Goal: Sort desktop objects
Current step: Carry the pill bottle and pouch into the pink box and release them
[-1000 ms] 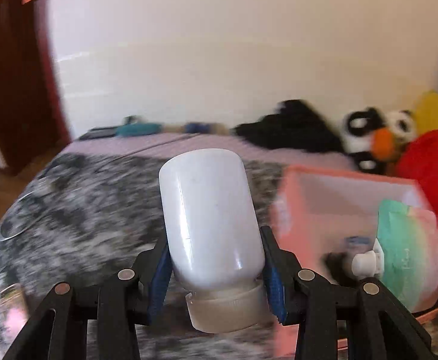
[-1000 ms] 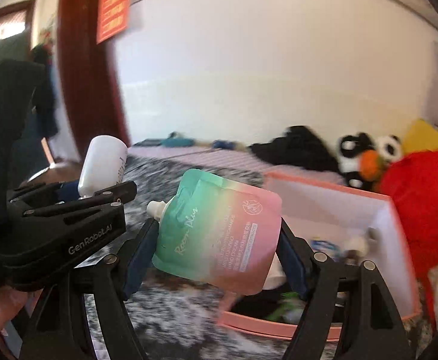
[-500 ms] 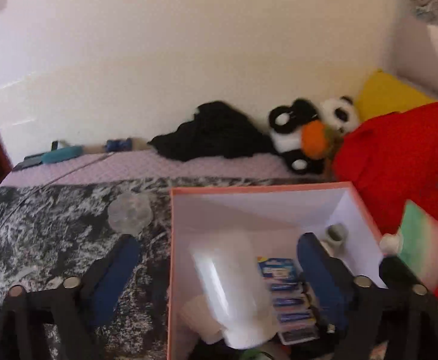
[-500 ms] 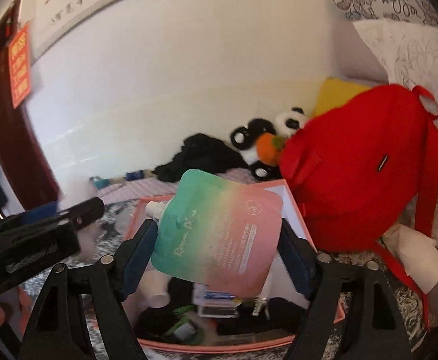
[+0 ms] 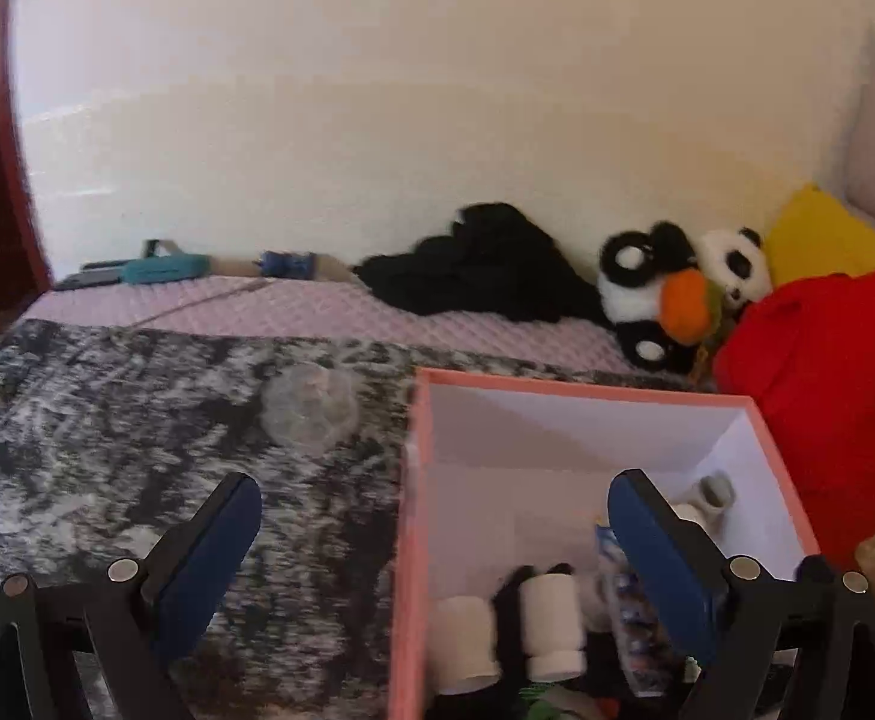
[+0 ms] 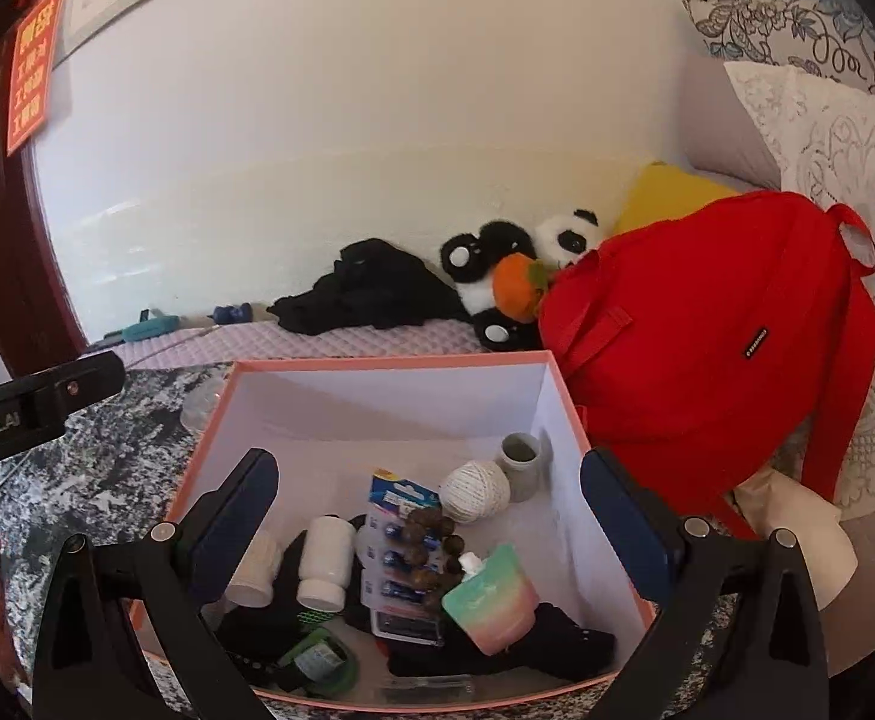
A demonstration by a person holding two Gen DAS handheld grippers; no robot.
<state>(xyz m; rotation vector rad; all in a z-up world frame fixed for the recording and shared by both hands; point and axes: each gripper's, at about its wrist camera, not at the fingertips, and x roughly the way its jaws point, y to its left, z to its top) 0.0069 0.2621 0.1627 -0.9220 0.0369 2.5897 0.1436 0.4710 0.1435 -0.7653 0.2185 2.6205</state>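
Over the pink box (image 6: 389,367) we hold both grippers with jaws spread wide and nothing between them. Our right gripper (image 6: 431,516) hangs above the box's middle; our left gripper (image 5: 434,546) straddles its left wall, one finger over the mottled cover (image 5: 137,420). Inside the box, the pouch (image 6: 491,603) lies at 5 o'clock, spout up, beside the beads (image 6: 428,552) and battery pack (image 6: 398,516). Two white bottles (image 6: 324,561) lie at 7 o'clock, caps toward us. A twine ball (image 6: 475,491) and grey jar (image 6: 518,463) sit at 1 o'clock. A red backpack (image 6: 707,348) leans just beside the box at 2 o'clock.
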